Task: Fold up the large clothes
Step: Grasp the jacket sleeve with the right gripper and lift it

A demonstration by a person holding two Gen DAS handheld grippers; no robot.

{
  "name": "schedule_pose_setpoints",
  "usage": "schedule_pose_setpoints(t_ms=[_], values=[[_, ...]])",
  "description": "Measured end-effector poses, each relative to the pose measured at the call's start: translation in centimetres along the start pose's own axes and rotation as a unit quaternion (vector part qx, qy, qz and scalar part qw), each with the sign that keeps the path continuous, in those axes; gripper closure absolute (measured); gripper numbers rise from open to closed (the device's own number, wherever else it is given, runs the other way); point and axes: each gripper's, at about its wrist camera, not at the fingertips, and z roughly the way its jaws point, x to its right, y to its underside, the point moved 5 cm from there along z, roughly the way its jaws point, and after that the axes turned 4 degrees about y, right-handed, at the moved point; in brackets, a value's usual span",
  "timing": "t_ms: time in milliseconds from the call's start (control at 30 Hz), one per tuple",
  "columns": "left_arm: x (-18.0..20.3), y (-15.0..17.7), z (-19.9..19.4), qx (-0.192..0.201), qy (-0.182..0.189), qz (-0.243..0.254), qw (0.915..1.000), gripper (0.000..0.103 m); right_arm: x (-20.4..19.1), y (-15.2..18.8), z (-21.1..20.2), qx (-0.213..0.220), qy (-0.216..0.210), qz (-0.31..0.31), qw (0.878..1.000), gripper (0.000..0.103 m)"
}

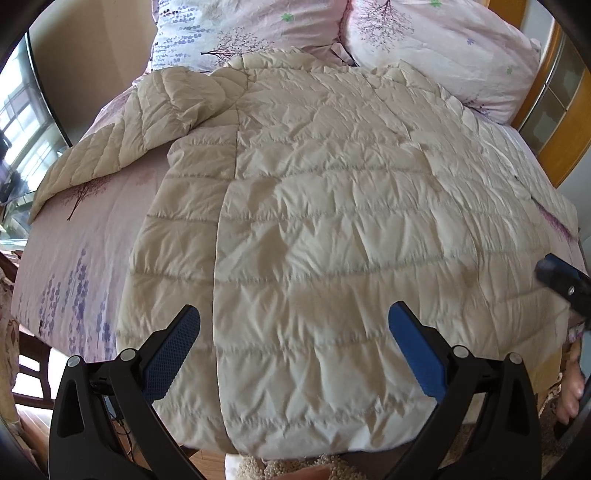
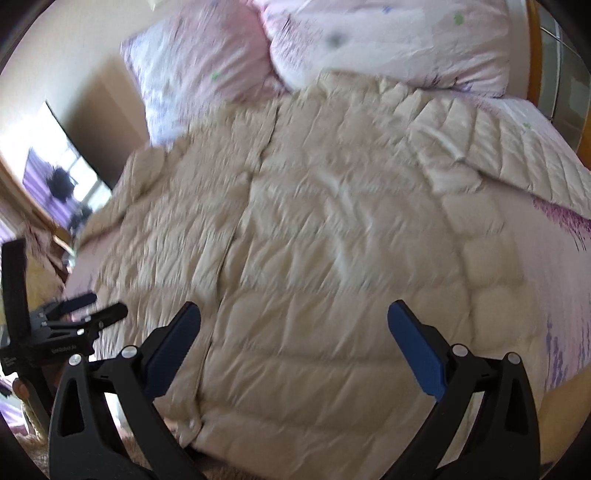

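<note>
On floral bed (image 1: 74,258), cream quilted jacket (image 1: 314,221) spread flat, wrinkled

Black fingers (image 1: 173,354); blue textured pads (image 1: 417,354)

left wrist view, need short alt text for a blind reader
A cream quilted jacket lies spread flat on a pink floral bed, one sleeve stretched left. The open left gripper hovers above its hem; two pillows lie behind.

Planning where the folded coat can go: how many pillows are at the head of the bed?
2. One pillow sits far left behind the coat's collar; the other lies far right. Both touch at the middle. More may be hidden beyond the frame.
</note>
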Motion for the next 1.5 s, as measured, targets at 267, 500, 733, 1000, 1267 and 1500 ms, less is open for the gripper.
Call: schedule_pose_setpoints(t_ms=[267,500,733,1000,1267,1500], values=[[-0.7,-3.7,1.5,-0.005,0.051,-0.017,0.9986,0.001,11.2,-4.4,-0.4,0.048,0.034,0.170,0.984,0.002],[-1.5,-7.3,2.0,0.018,0.130,-0.049,0.9902,0.001,27.4,-5.1,-3.0,0.107,0.061,0.413,0.902,0.027],[-0.8,-9.7,4.1,-0.001,0.091,0.000,0.9958,0.001,38.0,-2.9,-4.1,0.138,0.072,0.535,0.830,0.048],[-0.1,-10.4,5.5,-0.009,0.092,0.018,0.9955,0.001,43.5,-1.6,-4.1,0.147,0.097,0.572,0.801,0.061],[0.0,-11.6,5.3,0.032,0.099,0.023,0.9943,0.001,44.4,-2.5,-4.2,0.148,0.147,0.556,0.805,0.082],[1.0,-12.4,5.2,0.037,0.163,0.032,0.9854,0.001,41.8,-6.3,-5.0,0.170,0.210,0.470,0.840,0.097]])
